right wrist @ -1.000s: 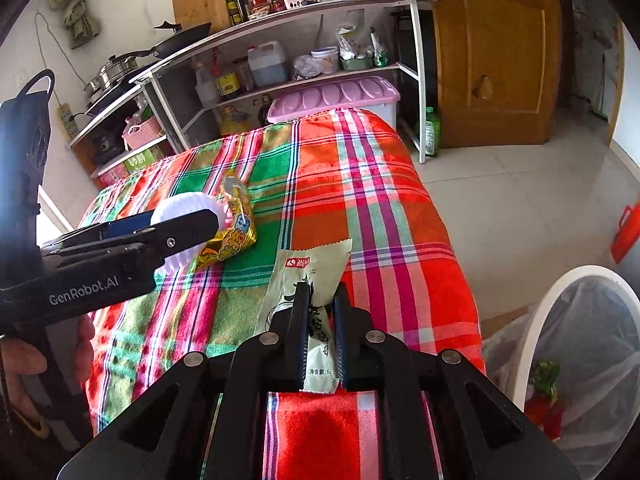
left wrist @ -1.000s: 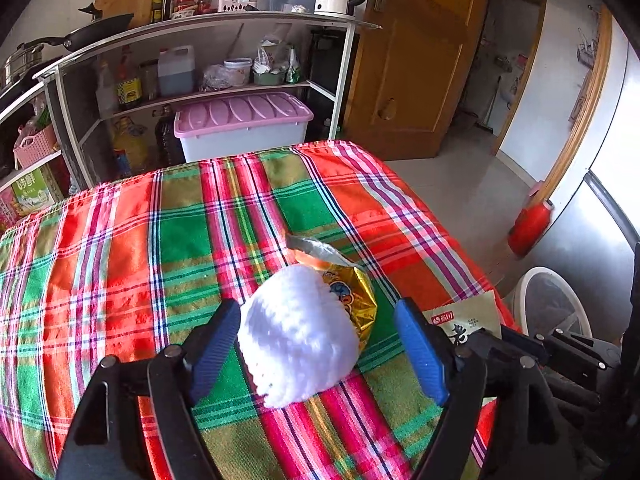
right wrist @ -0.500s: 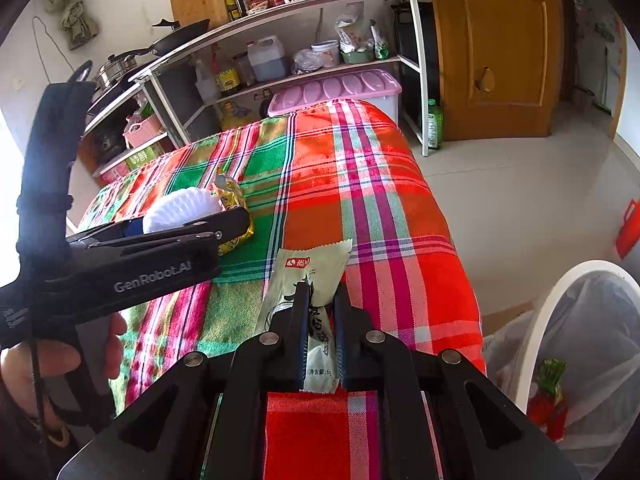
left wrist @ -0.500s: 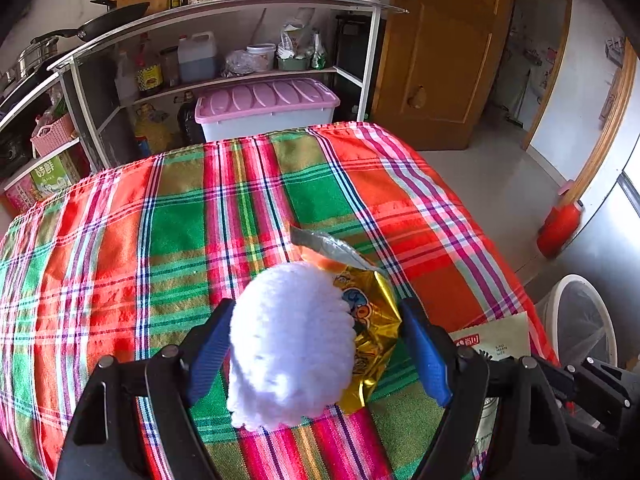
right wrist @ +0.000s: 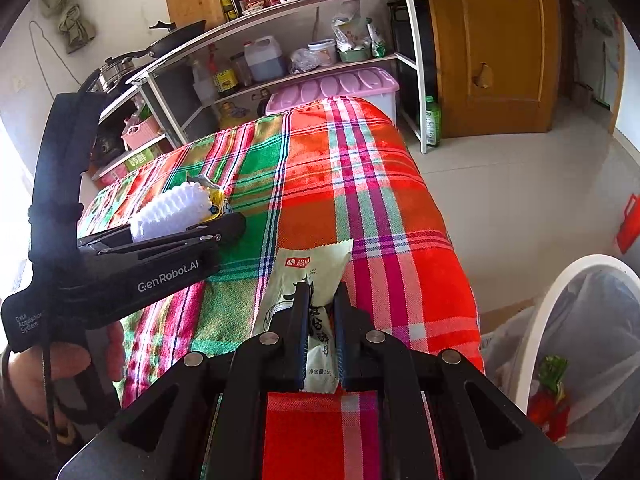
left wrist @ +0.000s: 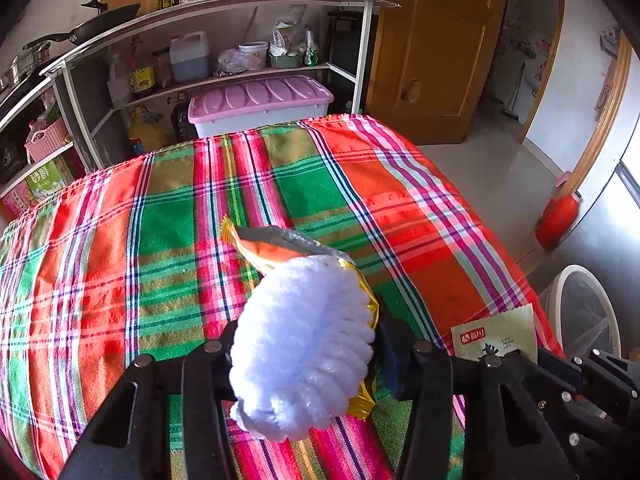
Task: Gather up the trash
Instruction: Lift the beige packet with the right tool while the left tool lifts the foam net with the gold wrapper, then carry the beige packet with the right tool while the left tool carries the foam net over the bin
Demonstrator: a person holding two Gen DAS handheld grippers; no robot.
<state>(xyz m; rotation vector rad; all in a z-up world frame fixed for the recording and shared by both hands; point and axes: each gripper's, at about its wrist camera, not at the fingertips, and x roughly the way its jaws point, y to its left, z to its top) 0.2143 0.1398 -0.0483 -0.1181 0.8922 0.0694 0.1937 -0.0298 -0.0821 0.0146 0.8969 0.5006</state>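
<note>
Jaws of left gripper (left wrist: 308, 344) clamping white foam net (left wrist: 300, 344), right gripper (right wrist: 320, 312) pinching sachet (right wrist: 308, 276)

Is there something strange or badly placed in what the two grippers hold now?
Yes. The left gripper holds two things at once: a white foam net pressed against a gold snack wrapper that sticks out behind it. The right gripper pinches only the near end of a pale sachet, which hangs forward.
</note>
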